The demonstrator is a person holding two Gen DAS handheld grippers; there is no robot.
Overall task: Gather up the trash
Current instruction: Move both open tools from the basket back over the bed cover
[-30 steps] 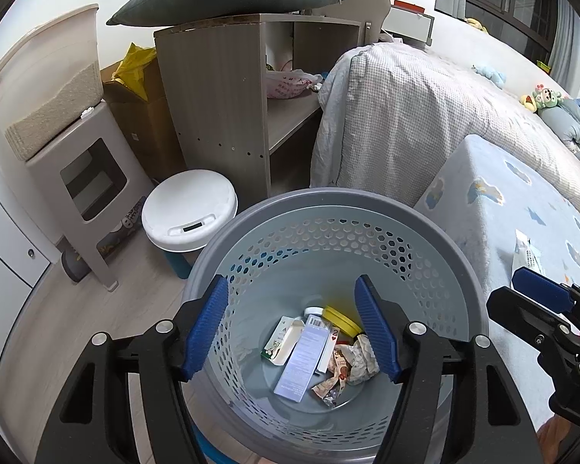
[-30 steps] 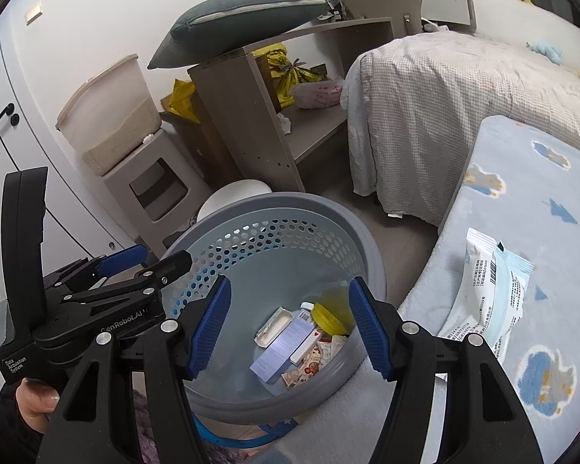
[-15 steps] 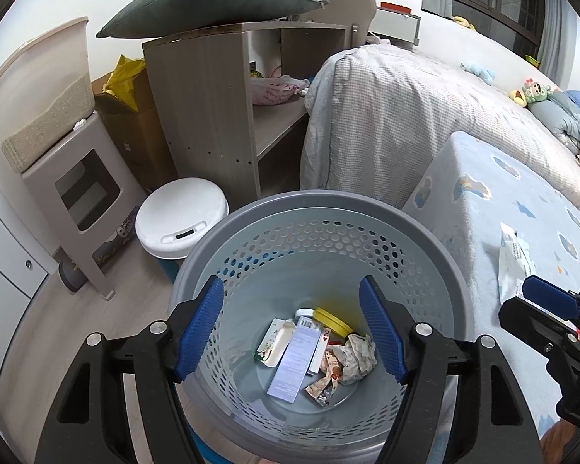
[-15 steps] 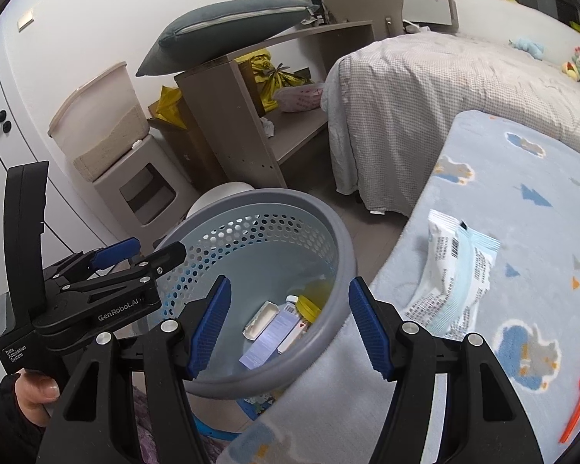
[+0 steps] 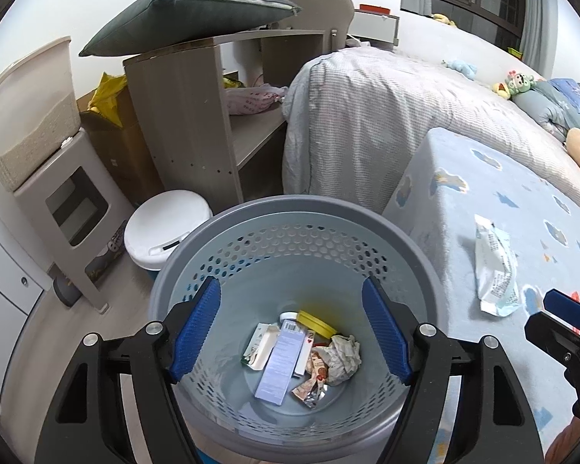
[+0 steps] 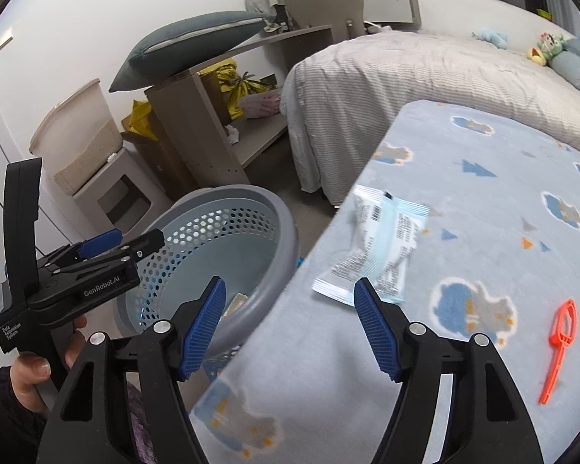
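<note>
1. The left gripper (image 5: 290, 326) hangs above a grey perforated basket (image 5: 228, 224), its jaws spread wide, just opening further, holding nothing.
2. Trash (image 5: 301, 352) lies on the basket's floor.
3. The right gripper (image 6: 290, 326) has jaws apart, just widening, empty.
4. A white and pale-blue wrapper (image 6: 375, 247) lies on the blue blanket (image 6: 483, 201), at twelve o'clock from the right gripper.

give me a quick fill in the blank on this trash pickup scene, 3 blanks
1. The basket has a yellow ____ among its trash.
2. The white packet lies on the blue ____.
3. Right of the packet lies an ____ plastic tool.

Missing words: lid; blanket; orange
</note>
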